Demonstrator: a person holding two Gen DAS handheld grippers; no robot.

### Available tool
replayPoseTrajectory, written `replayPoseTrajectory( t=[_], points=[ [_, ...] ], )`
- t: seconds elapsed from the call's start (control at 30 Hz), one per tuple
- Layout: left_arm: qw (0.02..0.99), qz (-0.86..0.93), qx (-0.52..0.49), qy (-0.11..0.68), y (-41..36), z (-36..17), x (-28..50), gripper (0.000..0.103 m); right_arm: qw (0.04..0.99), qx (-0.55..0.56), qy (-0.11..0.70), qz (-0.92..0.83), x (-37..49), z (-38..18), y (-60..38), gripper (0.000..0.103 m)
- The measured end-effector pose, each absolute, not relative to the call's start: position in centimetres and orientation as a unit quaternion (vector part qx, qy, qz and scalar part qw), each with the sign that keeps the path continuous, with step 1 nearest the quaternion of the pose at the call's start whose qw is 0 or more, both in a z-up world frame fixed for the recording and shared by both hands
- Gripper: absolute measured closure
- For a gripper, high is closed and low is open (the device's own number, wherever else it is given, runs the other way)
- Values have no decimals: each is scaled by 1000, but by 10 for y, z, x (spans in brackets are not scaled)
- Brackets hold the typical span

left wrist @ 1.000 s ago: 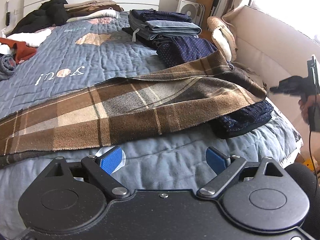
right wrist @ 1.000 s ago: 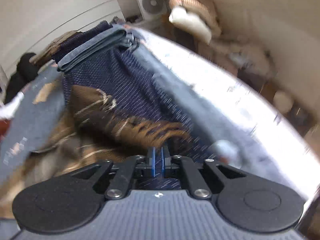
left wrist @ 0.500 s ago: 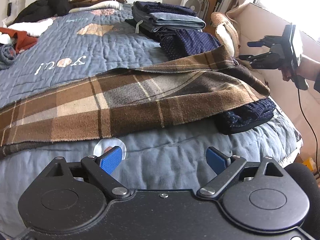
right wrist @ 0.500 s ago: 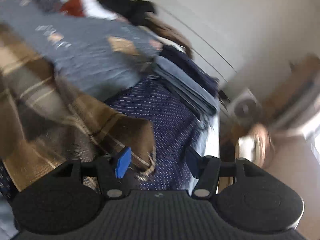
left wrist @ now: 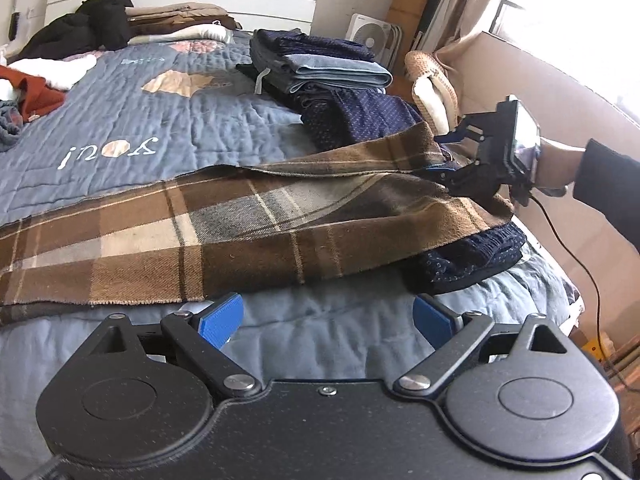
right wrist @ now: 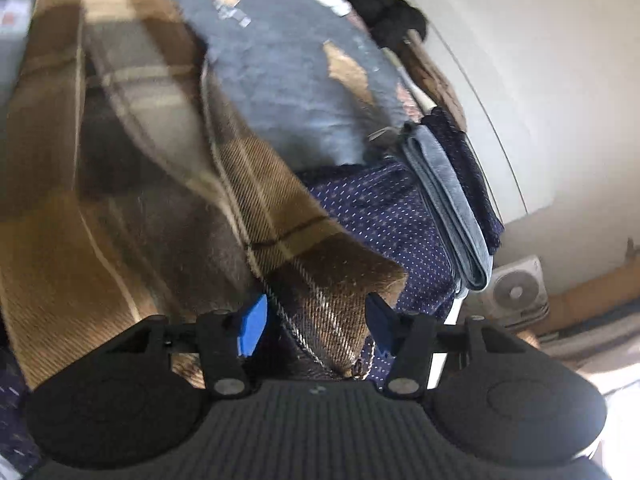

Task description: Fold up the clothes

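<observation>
A long brown plaid cloth (left wrist: 248,224) lies flat across the blue quilted bed (left wrist: 140,120), its right end draped over a navy dotted garment (left wrist: 360,116). My left gripper (left wrist: 326,316) hovers open just short of the cloth's near edge, nothing between its pads. My right gripper (left wrist: 442,152), held by a hand (left wrist: 560,160), is rolled on its side at the cloth's far right corner. In the right wrist view that plaid corner (right wrist: 328,304) sits between the blue pads of the right gripper (right wrist: 316,320); the jaws are closing, with gaps still showing at both pads.
A stack of folded blue and navy clothes (left wrist: 332,68) sits behind the navy garment. Loose clothes, red (left wrist: 36,96) and black (left wrist: 92,28), are piled at the far left by the headboard. A white fan (left wrist: 372,40) and a beige wall panel stand to the right. A cable hangs from the right gripper.
The right gripper rolled onto its side and came down to the plaid cloth's right corner. Its jaws went from shut to apart around that corner. The left gripper stayed put.
</observation>
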State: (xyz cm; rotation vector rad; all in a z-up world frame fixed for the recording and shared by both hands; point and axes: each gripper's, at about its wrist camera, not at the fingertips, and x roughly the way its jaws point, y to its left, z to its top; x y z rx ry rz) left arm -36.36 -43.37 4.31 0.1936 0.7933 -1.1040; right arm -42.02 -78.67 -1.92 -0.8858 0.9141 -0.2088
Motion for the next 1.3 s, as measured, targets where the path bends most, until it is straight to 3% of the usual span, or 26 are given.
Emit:
replayPoseTrajectory(
  t=[0.03, 0.1, 0.17, 0.6, 0.8, 1.17, 1.3],
  points=[
    [773, -512, 88, 365, -434, 44, -364, 12, 798, -411, 429, -98, -418, -21, -789, 70],
    [772, -515, 84, 362, -433, 45, -364, 12, 800, -412, 423, -104, -415, -21, -792, 89],
    [772, -517, 81, 361, -432, 45, -364, 12, 801, -412, 420, -107, -413, -19, -793, 98],
    [772, -512, 84, 368, -432, 41, -360, 12, 809, -424, 376, -152, -390, 22, -822, 100],
    [770, -506, 80, 380, -431, 37, -356, 12, 881, -242, 384, -132, -373, 76, -853, 101],
    [766, -507, 83, 387, -432, 35, -355, 12, 814, -394, 418, -85, -376, 51, -829, 95],
    [766, -507, 82, 386, -431, 35, -355, 12, 798, -403, 441, -78, -369, 40, -833, 91]
  ],
)
